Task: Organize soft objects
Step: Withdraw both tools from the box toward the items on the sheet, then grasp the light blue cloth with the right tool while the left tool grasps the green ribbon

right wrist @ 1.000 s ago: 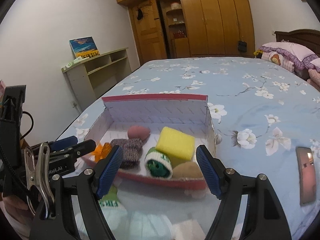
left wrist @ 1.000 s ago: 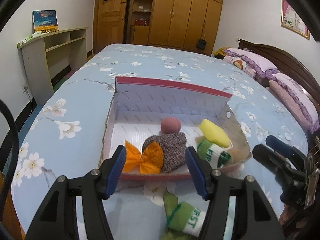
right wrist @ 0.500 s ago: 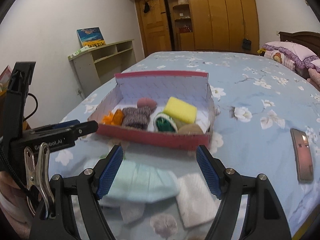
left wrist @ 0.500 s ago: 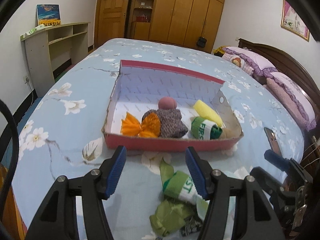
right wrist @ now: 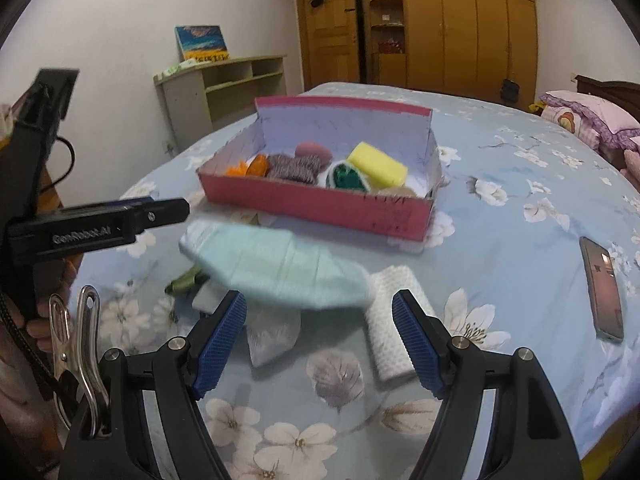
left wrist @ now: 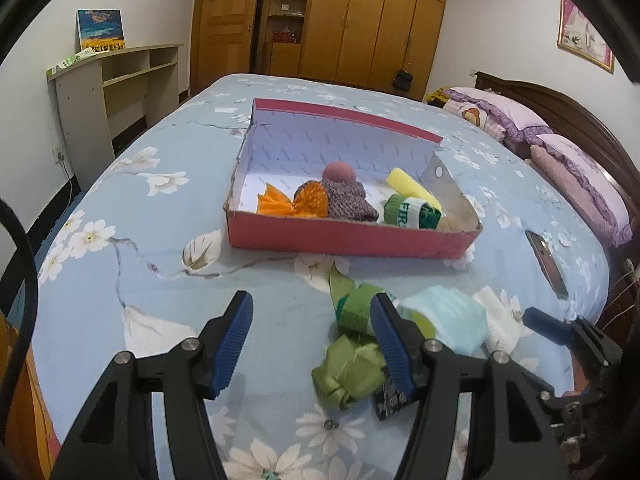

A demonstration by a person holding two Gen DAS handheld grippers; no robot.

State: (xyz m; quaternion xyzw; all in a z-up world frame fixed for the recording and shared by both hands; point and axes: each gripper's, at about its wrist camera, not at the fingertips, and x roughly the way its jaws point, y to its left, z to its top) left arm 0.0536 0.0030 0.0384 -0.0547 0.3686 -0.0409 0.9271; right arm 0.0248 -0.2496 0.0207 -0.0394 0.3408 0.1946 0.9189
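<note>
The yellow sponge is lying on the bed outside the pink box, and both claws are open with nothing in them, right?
Not quite. The yellow sponge lies inside the pink box, as the right wrist view shows. The left claw and right claw are indeed open with nothing in them.

Pink box (left wrist: 348,240) holds soft items; mint cloth (right wrist: 280,264) lies crumpled before it

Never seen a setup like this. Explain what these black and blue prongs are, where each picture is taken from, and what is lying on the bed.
No robot here: a person holds a two-finger gripper in each hand, each with a camera looking along its blue-padded fingers. One picture is from the left gripper, the other from the right gripper. Both are open and hold nothing. On the flowered bedspread stands a red box already holding soft things. In front lie a pale blue cloth, a white cloth and a green ribbon. A phone lies to the right.
</note>
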